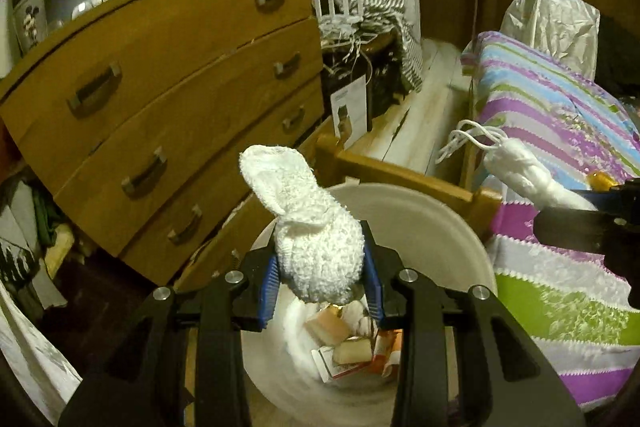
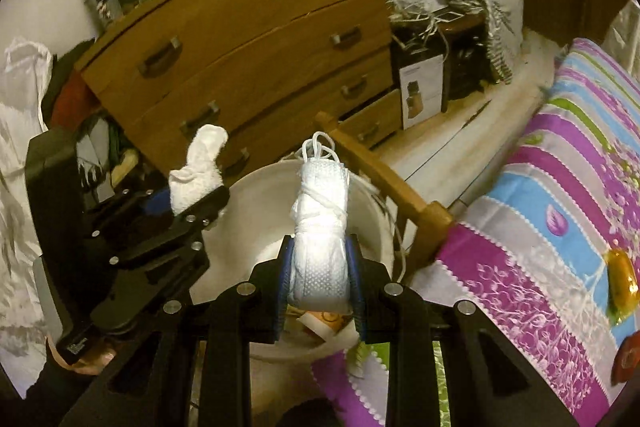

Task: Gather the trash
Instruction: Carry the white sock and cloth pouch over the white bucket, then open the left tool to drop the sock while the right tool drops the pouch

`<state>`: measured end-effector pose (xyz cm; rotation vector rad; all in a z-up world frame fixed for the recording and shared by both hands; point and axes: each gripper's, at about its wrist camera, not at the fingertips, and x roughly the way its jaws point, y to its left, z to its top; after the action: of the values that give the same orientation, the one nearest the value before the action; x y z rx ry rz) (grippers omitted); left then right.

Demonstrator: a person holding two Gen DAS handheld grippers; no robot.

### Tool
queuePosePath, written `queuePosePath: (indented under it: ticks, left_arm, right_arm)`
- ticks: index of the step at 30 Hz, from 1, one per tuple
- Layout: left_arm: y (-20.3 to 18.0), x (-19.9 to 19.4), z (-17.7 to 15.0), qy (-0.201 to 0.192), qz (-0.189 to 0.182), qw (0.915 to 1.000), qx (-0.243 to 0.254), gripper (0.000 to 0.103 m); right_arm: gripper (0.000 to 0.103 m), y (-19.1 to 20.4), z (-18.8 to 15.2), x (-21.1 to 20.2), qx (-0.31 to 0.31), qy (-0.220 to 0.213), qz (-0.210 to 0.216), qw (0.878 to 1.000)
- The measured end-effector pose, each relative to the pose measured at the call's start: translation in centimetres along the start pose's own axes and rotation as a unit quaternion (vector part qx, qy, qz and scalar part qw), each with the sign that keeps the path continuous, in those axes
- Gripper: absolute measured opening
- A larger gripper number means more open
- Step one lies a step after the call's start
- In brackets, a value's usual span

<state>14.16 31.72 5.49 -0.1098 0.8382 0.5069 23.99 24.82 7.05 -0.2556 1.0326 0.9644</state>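
The left tool (image 1: pixel 320 275) is clenched on a white terry sock (image 1: pixel 308 223); the right tool (image 2: pixel 320 279) is clenched on a white rolled bundle (image 2: pixel 320 227) bound with white cord. Both items hang over the open mouth of the white waste bin (image 1: pixel 420 219), which already contains wrappers and small cartons (image 1: pixel 348 347).

Handling, as judged from appearance:
- Sock: light, soft, compressible, not fragile. The looped pile gives good friction. Grip across the bulky heel section, as at present.
- Bundle: light, soft quilted material, slightly smoother. The cord keeps it rolled. Grip on the lower body, clear of the loose cord loops, which could snag on the blue pads (image 2: pixel 356 287).

Orientation:
- Sock: in the left wrist view the long axis runs away from the pads, with the free end bent over toward 11 o'clock.
- Bundle: in the right wrist view the long axis runs toward 12 o'clock, cord loops at the far end.

The bin stands between the wooden chest of drawers (image 1: pixel 180 87) at 10 o'clock and the bed with the striped cover (image 1: pixel 560 147) at 3 o'clock.
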Motion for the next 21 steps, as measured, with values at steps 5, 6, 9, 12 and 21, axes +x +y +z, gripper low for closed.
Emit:
queuePosePath:
  ticks: [5, 6, 9, 12, 21]
  left_arm:
    - [0.6, 1.2, -0.7, 0.014, -0.006, 0.9999, -0.001, 0.034]
    - [0.7, 1.4, -0.7, 0.016, -0.007, 0.9998, -0.001, 0.034]
    - [1.0, 1.7, -0.9, 0.02, -0.009, 0.9998, -0.005, 0.034]
    - [1.3, 2.0, -1.1, 0.022, -0.01, 0.9997, -0.008, 0.034]
    - [1.9, 2.3, -1.4, 0.024, -0.012, 0.9995, -0.013, 0.034]
  right_arm:
    - [0.027, 1.2, 0.1, 2.0, -0.01, 0.019, -0.003, 1.0]
    - [0.027, 1.2, 0.1, 2.2, -0.01, 0.021, -0.003, 1.0]
    - [0.027, 1.1, -0.2, 2.3, -0.013, 0.024, -0.003, 1.0]
    - [0.027, 1.3, -0.1, 2.6, -0.018, 0.027, -0.007, 0.999]
    - [0.027, 1.3, -0.1, 2.9, -0.022, 0.03, -0.007, 0.999]
